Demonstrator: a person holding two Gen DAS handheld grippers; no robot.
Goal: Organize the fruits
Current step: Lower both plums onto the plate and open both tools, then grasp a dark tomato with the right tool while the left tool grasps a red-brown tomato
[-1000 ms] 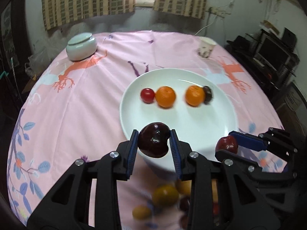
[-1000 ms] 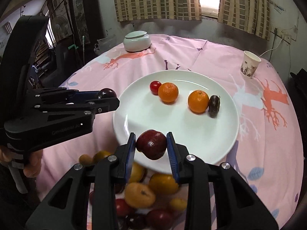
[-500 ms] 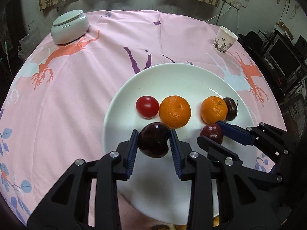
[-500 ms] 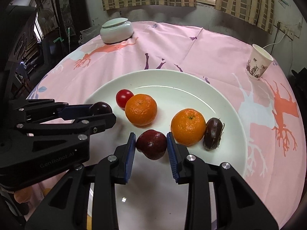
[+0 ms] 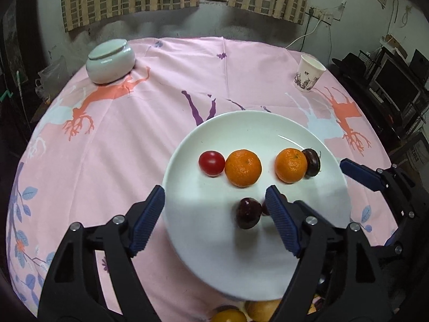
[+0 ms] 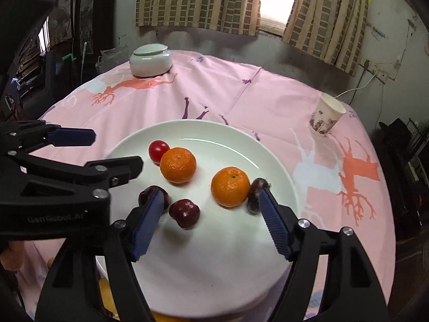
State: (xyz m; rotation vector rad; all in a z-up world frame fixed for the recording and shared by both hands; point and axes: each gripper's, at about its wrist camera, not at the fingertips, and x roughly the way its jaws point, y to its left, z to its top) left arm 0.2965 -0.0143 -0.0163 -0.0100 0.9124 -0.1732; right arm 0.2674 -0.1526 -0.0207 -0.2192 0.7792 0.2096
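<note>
A white plate (image 5: 268, 263) (image 6: 214, 281) holds a red cherry tomato (image 5: 211, 163) (image 6: 158, 148), two oranges (image 5: 243, 167) (image 5: 291, 165) (image 6: 178, 164) (image 6: 230, 186) and a dark fruit (image 5: 312, 161) (image 6: 256, 187) in a row. Two dark red plums lie in front of them: one (image 5: 248, 212) (image 6: 152, 193) on the left, one (image 6: 184, 213) to its right, mostly hidden in the left wrist view. My left gripper (image 5: 214, 220) is open and empty above the plate. My right gripper (image 6: 210, 220) is open and empty above its plum.
A pale lidded jar (image 5: 110, 61) (image 6: 150, 60) stands at the far left of the pink tablecloth, a paper cup (image 5: 308, 72) (image 6: 325, 114) at the far right. Loose fruits (image 5: 254, 311) lie at the near table edge below the plate.
Both grippers have opened and let go of their dark red plums, which now lie on the plate. Both grippers have drawn back a little.
</note>
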